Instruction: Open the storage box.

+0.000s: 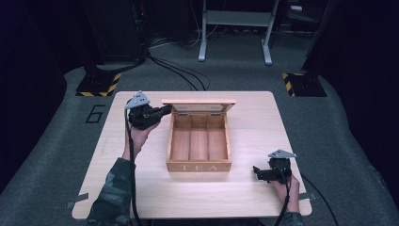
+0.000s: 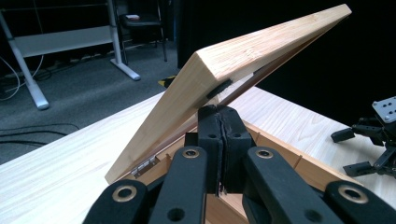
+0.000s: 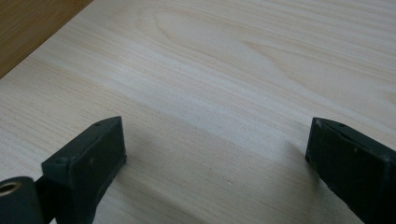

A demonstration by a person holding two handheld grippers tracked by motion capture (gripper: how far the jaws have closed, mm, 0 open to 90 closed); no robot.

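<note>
Pale wood table (image 1: pixel 263 122) (grey carpet (image 1: pixel 329 122) around)

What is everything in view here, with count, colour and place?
tea box: one, light wood, "TEA" on its front, mid-table, three bare compartments.
lid: one, light wood, hinged at the box's far edge, raised.
table: one, pale wood, centre of the floor.
stand: one, grey metal, on the carpet beyond the table.
striped bases: two, black and yellow, at the table's far corners.
cables: several, black, on the carpet behind the table.
left gripper: one, black, jaws closed together at the lid's left end, under its edge.
right gripper: one, black, jaws open, low over bare table right of the box.
sleeve: one, camouflage, lower left.
</note>
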